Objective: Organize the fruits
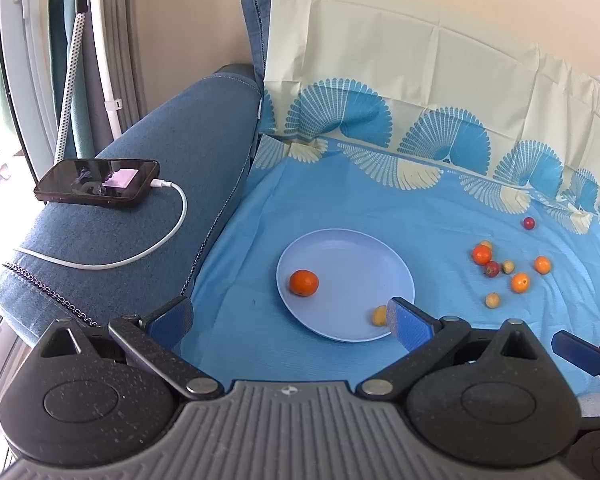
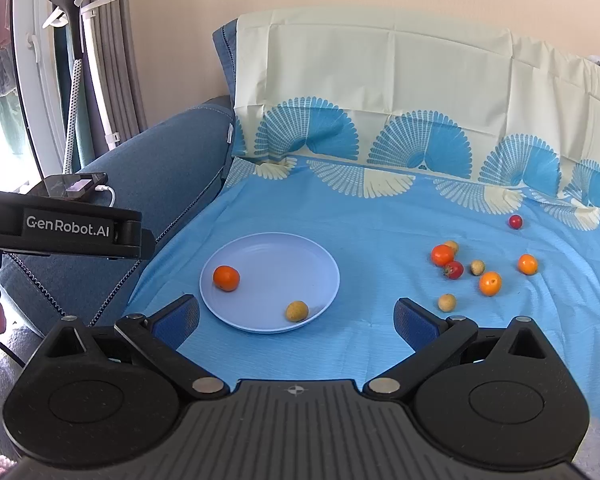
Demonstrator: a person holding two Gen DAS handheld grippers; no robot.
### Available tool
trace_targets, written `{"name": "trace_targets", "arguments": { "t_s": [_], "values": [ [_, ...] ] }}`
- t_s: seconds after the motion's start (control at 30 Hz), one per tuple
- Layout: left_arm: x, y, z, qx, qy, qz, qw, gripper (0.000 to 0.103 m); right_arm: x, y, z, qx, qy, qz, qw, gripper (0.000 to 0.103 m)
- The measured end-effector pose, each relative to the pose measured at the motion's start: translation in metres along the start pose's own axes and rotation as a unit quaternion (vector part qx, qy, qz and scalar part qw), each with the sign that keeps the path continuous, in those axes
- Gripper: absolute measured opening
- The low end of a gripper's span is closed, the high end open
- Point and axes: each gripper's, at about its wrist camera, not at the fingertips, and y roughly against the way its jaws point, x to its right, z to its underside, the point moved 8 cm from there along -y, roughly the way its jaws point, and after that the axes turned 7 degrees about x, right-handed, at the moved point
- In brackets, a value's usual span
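Note:
A pale blue plate (image 1: 352, 256) (image 2: 300, 256) lies on the blue sheet. It holds an orange (image 1: 304, 282) (image 2: 226, 278) at its left and a small yellow-brown fruit (image 1: 379, 315) (image 2: 297, 311) near its front rim. To the right, several loose fruits lie on the sheet: oranges (image 1: 521, 282) (image 2: 490, 283), a red one (image 2: 454, 269), small yellow-brown ones (image 2: 447, 302) and a dark red one (image 1: 529, 223) (image 2: 515, 221) farther back. My left gripper (image 1: 290, 314) is open and empty just before the plate. My right gripper (image 2: 296, 316) is open and empty, near the plate's front rim.
A phone (image 1: 98, 182) on a white charging cable (image 1: 172, 232) rests on the blue sofa arm (image 1: 160, 152) at left. The patterned sheet (image 2: 380, 216) drapes up the backrest. The left gripper's body (image 2: 64, 228) shows at the left of the right wrist view. A garment steamer (image 2: 74, 60) stands by the window.

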Motion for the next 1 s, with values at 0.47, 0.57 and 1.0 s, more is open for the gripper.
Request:
{"name": "trace_targets", "arguments": {
  "t_s": [0.47,0.57,1.0],
  "values": [
    [0.015,-0.022,-0.003,-0.028,-0.008,0.000,0.9996,0.103,0.015,-0.011,0.006,0.001,-0.019,-0.004,1.000,0.102],
    [0.021,-0.032,-0.003,-0.038,-0.011,-0.002,0.9992,0.103,0.024,-0.018,0.008,-0.006,-0.030,0.002,1.000,0.102],
    [0.084,-0.075,-0.007,-0.063,-0.048,0.014,0.9967,0.103,0.108,-0.044,0.024,-0.024,-0.101,0.082,0.991,0.102]
  ]
}}
